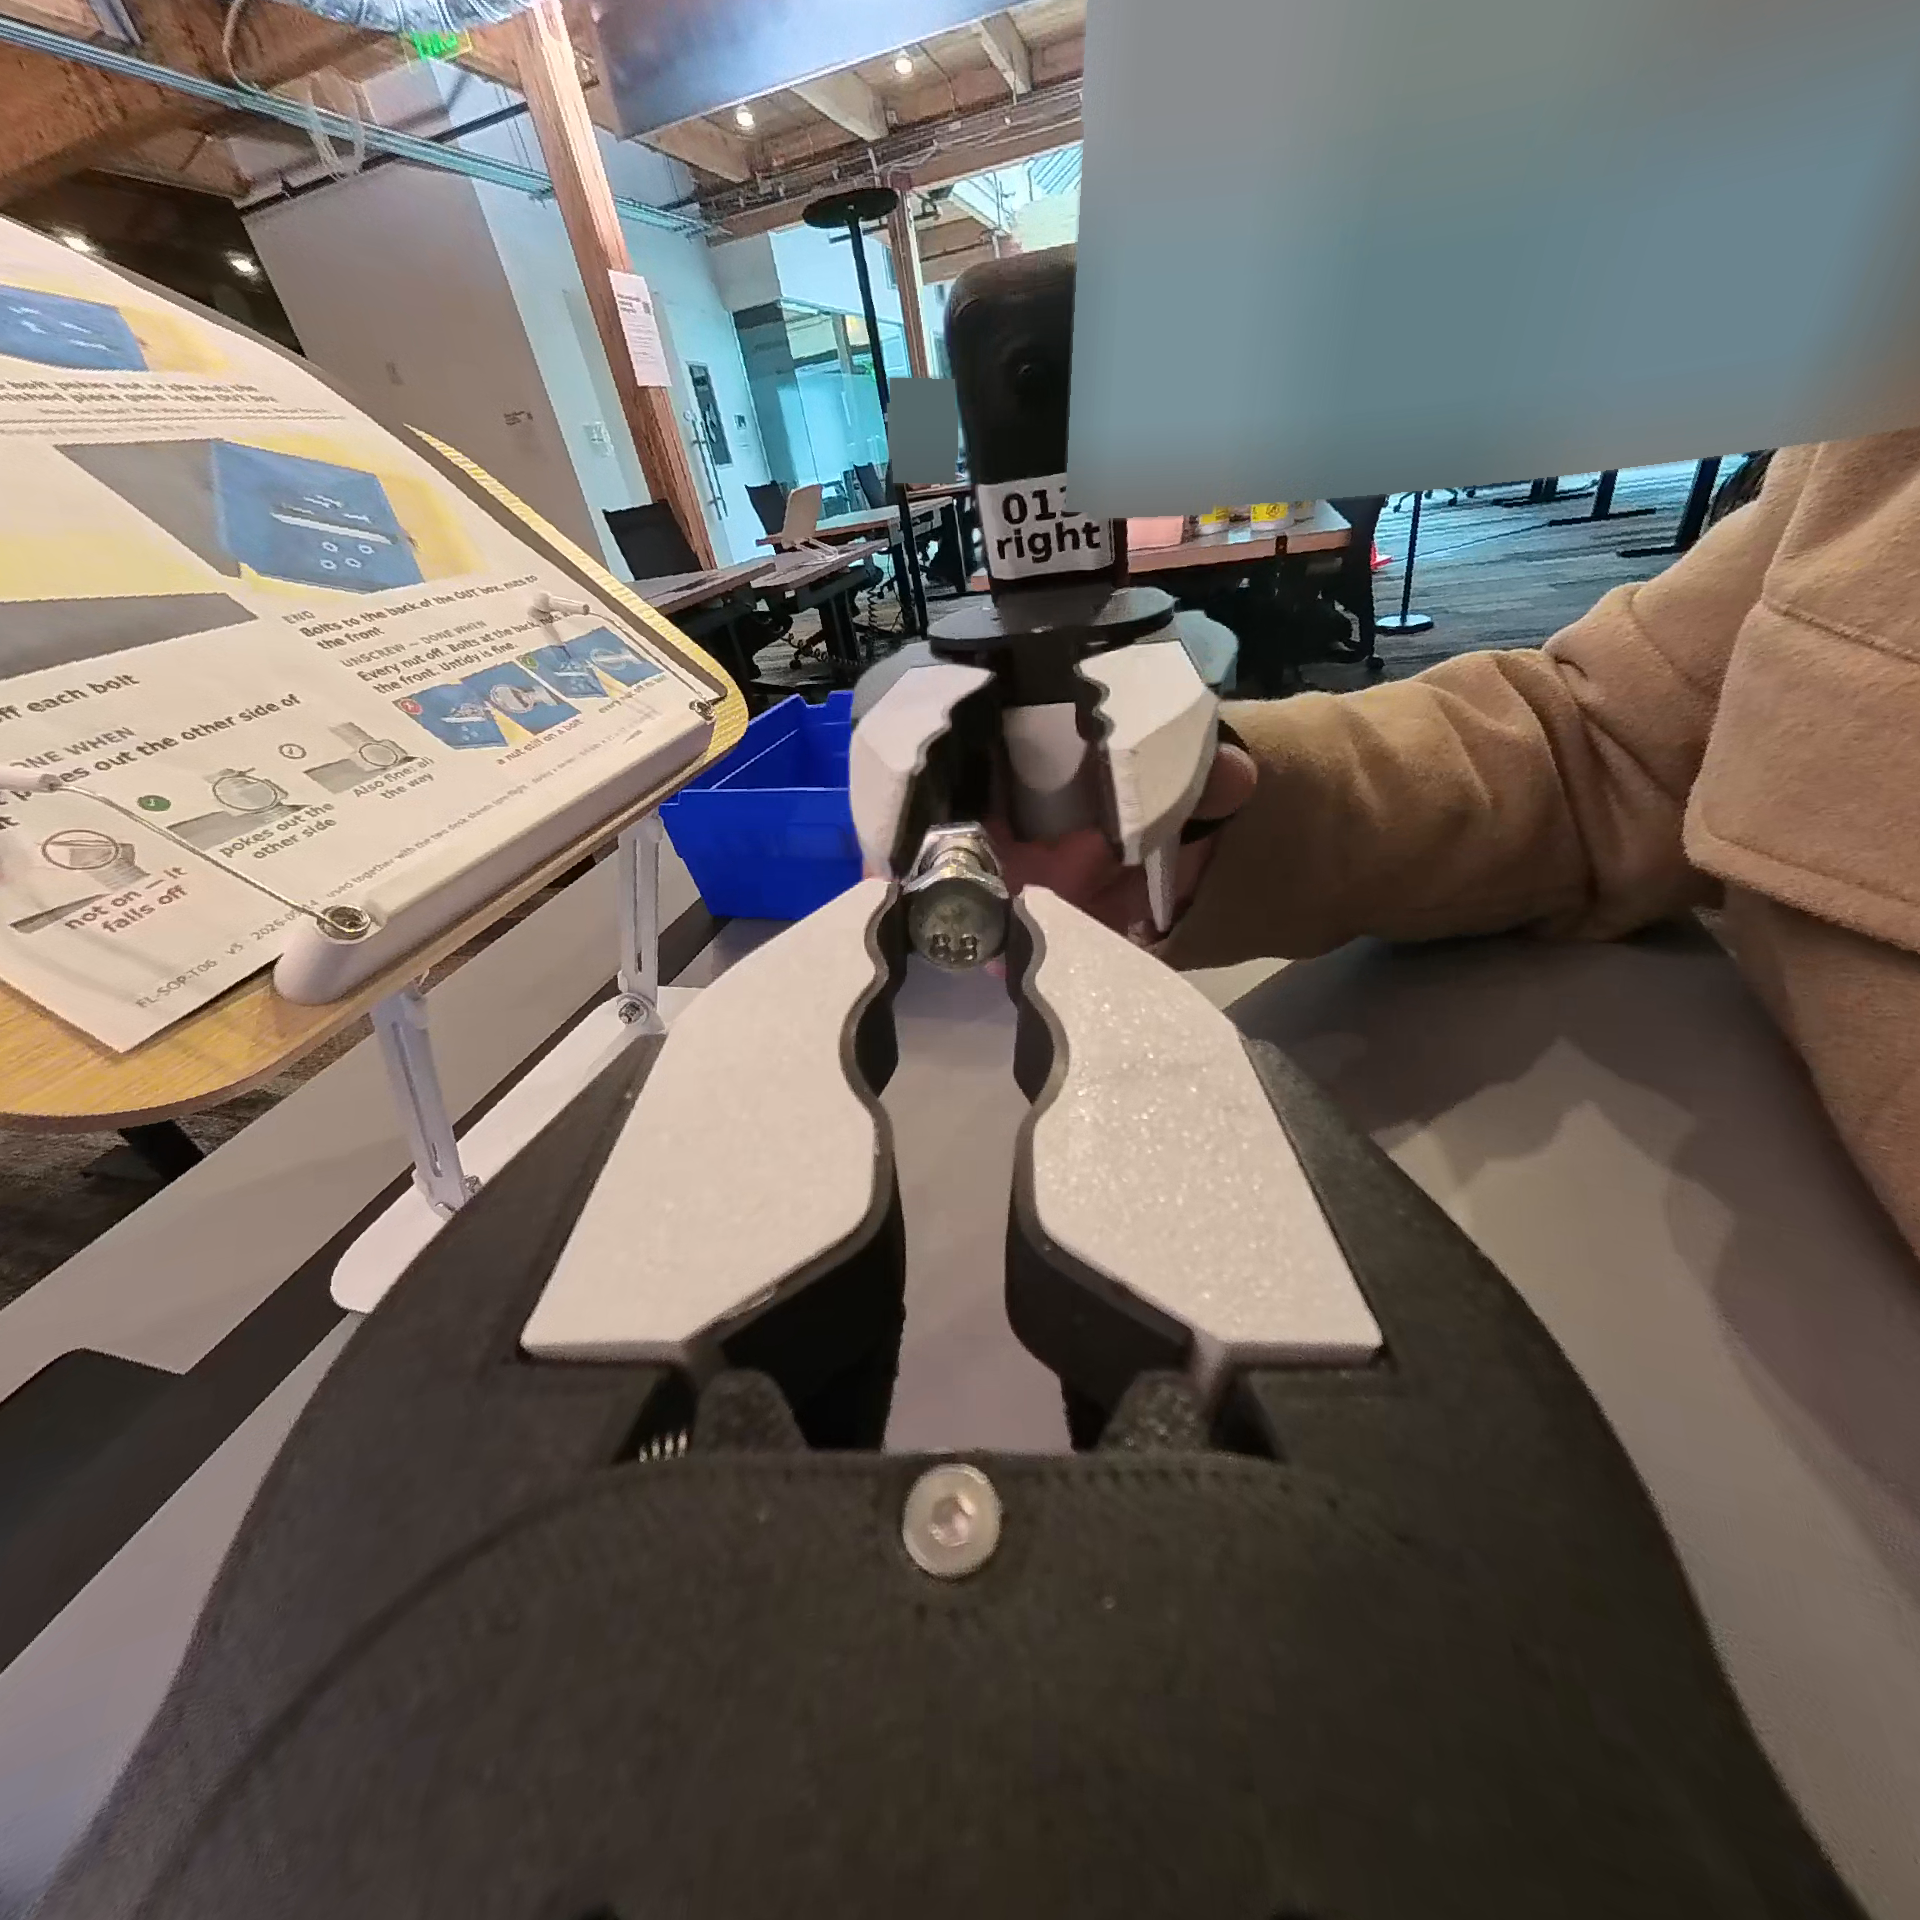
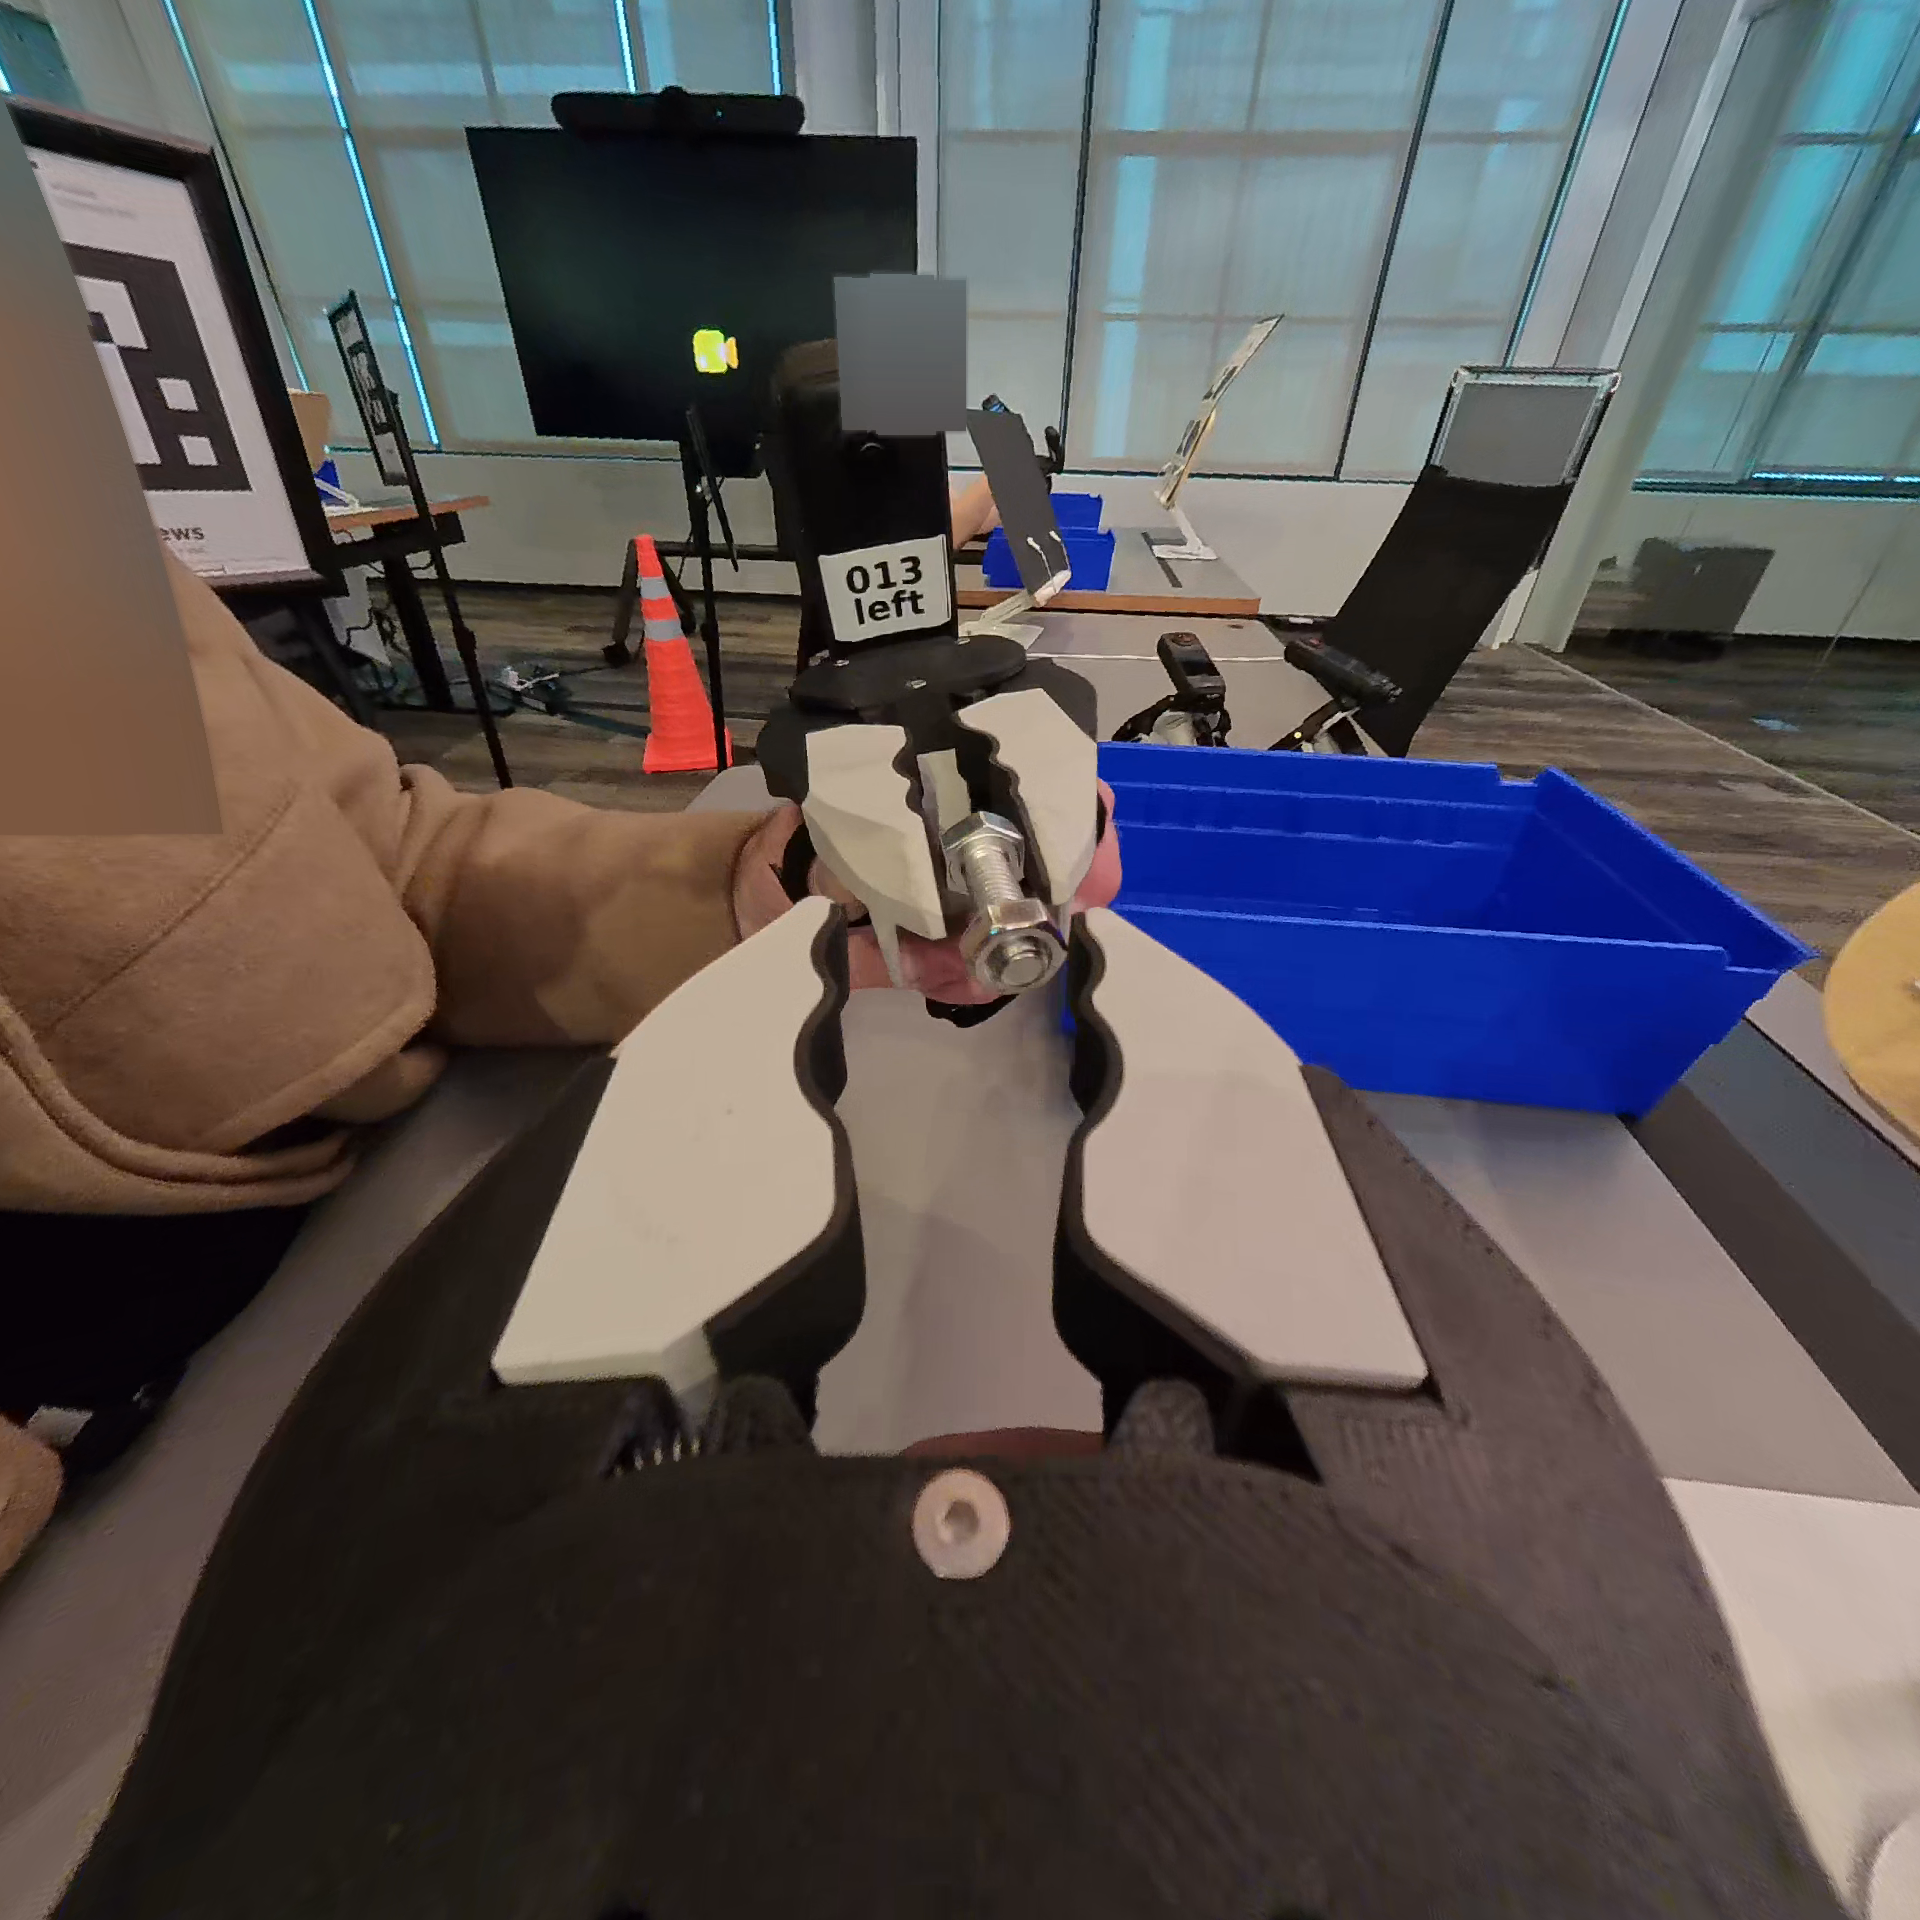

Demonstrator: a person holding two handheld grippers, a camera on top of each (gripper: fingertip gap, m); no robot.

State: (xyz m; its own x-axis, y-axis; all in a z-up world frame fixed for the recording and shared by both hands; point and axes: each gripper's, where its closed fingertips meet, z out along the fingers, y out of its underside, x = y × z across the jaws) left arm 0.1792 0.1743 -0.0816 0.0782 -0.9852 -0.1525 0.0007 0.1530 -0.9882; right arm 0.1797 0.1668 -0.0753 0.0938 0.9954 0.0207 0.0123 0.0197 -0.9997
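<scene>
At 9 o'clock in the left wrist view an instruction board (image 1: 312,644) stands tilted on a stand, angled so its sheet faces whoever sits at the grey table (image 1: 1558,1091). Toward centre, a blue bin (image 1: 774,821) sits behind the tools, its open top within easy reach. At centre the left gripper (image 1: 956,935) is nearly closed, its tips pinching the hex head of a bolt (image 2: 987,888) held up off the table. Clamping the head seems to steady the bolt and leave its threaded end exposed. The bolt's long axis runs from one gripper to the other, head toward the left camera and threaded tip toward the right camera. A nut (image 2: 1013,940) sits near that tip. The right gripper (image 2: 956,940) faces the left one with its jaws parted wider than the nut. The nut lies between its tips, close against the 3 o'clock finger, not clamped. At 3 o'clock a tan sleeve (image 1: 1507,748) rests on the table edge, apparently bracing that arm.
</scene>
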